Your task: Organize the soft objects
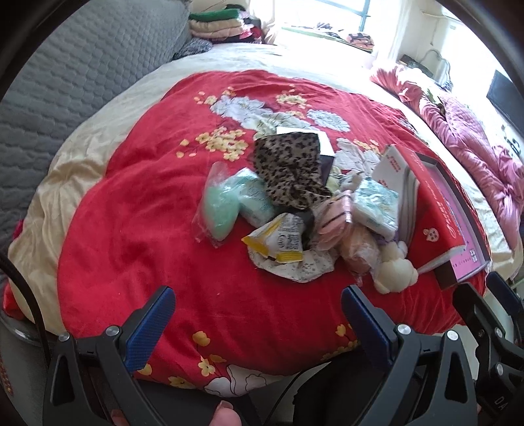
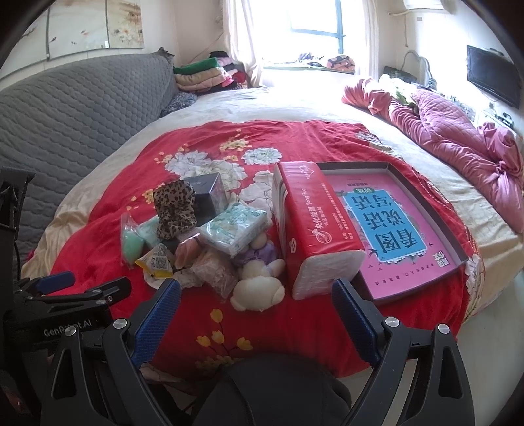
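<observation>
Soft items pile (image 2: 209, 242) heaped mid red blanket (image 2: 229, 327).

Wall television (image 2: 494, 79) (beside bright window (image 2: 314, 19))

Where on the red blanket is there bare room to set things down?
Bare patches: the red blanket left of the green pouch, and the near strip between the white plush and both open grippers. Crowded: the pile up to the red tissue pack.
</observation>
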`<action>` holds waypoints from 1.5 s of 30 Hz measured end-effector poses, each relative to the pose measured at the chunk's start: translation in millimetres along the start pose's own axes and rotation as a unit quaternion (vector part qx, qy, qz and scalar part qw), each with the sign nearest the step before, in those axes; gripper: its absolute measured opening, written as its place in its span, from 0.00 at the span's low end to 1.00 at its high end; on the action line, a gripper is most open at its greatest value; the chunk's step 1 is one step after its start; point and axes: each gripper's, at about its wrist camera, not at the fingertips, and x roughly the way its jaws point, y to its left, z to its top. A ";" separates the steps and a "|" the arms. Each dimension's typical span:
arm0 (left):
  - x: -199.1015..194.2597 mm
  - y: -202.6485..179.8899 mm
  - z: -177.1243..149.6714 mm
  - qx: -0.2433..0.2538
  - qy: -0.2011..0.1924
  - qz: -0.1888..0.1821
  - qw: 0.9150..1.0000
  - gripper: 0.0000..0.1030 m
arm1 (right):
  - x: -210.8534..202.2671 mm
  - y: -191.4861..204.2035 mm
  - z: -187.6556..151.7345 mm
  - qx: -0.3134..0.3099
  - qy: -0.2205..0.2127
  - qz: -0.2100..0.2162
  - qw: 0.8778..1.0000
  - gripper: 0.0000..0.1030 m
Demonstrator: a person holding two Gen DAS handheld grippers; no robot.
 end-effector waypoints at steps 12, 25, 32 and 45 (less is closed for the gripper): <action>24.8 58.7 14.9 -0.071 -0.001 0.010 0.997 0.99 | 32.2 21.5 16.1 -0.012 0.015 0.003 1.000 0.91; 82.0 66.7 45.9 -0.082 0.035 -0.004 0.996 0.99 | 69.2 21.8 39.5 -0.001 0.026 -0.016 1.000 0.91; 92.2 58.6 44.5 -0.061 0.012 0.004 0.998 0.99 | 96.0 37.1 47.6 -0.013 0.044 -0.037 0.998 0.91; 103.6 68.2 49.4 -0.069 0.005 -0.009 0.998 0.94 | 143.0 43.8 56.4 0.032 0.086 -0.100 0.991 0.91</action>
